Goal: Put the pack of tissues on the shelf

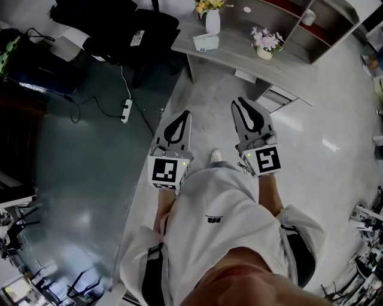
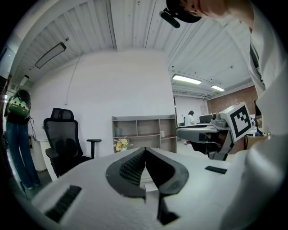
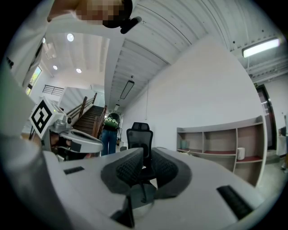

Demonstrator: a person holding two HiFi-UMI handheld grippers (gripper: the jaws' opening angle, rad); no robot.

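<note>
Floor (image 1: 206,113) short of the bench (image 1: 239,52): left claw (image 1: 186,115) pressed together, right claw (image 1: 240,103) barely spread, both empty; close in and widen one for the pack of tissues (image 1: 205,42).

Grey table (image 1: 233,55) sits at twelve o'clock in the head view. On it stands a white vase of yellow flowers (image 1: 212,21), with the pack of tissues (image 1: 205,42) just at its six and a pot of pink flowers (image 1: 265,45) at its three. The shelf (image 1: 297,24) at one o'clock carries a white cup (image 1: 309,17). A power strip (image 1: 126,110) lies on the floor (image 1: 311,149) at ten.
</note>
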